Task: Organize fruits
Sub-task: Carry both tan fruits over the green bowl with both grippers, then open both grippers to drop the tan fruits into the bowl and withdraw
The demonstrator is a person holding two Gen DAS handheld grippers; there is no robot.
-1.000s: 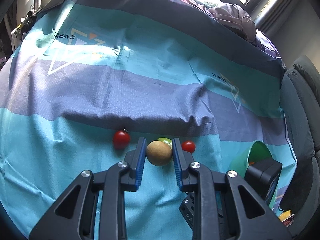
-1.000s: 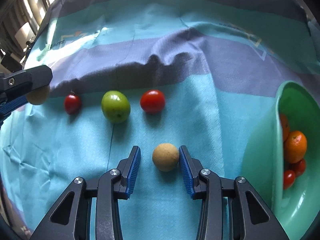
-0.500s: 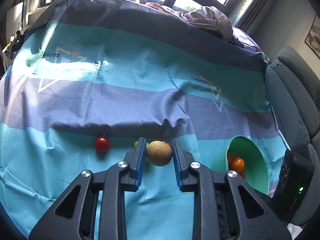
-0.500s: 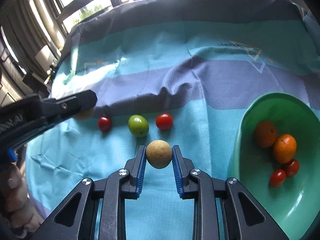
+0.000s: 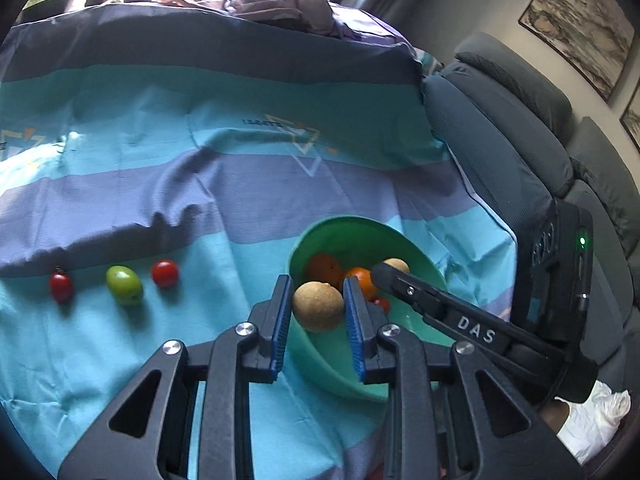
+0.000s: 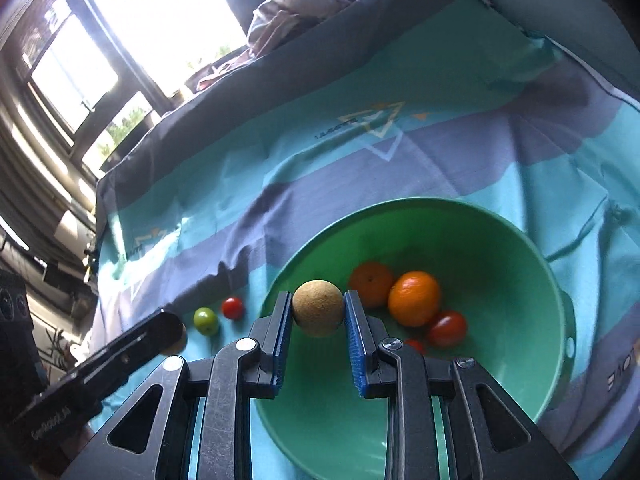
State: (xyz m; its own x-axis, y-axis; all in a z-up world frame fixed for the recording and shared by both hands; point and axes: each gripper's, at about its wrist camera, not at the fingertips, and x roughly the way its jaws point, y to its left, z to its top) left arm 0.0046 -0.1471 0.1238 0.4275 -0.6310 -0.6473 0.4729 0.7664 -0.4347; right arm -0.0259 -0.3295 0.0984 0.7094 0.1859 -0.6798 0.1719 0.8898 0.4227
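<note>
Above round green plastic bowl (image 6: 532, 280) | both grippers, left gripper (image 5: 316, 307) and right gripper (image 6: 317, 312), each clamp a tan, round, rough-skinned fruit (left fruit (image 5: 318, 307), right fruit (image 6: 318, 307)) | likely light, firm, rollable; grip across widest middle.

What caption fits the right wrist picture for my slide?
Right hand-held gripper holds a round tan fruit over the green bowl of oranges and tomatoes.

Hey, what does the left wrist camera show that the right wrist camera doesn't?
Only the left wrist view shows the third loose fruit, a small red tomato at the row's far left, and a dark grey sofa.

Only the right wrist view shows bright windows.

Both show the round green plastic bowl holding oranges, and each hand-held gripper, left and right, shut on a round tan fruit, left's and right's.
</note>
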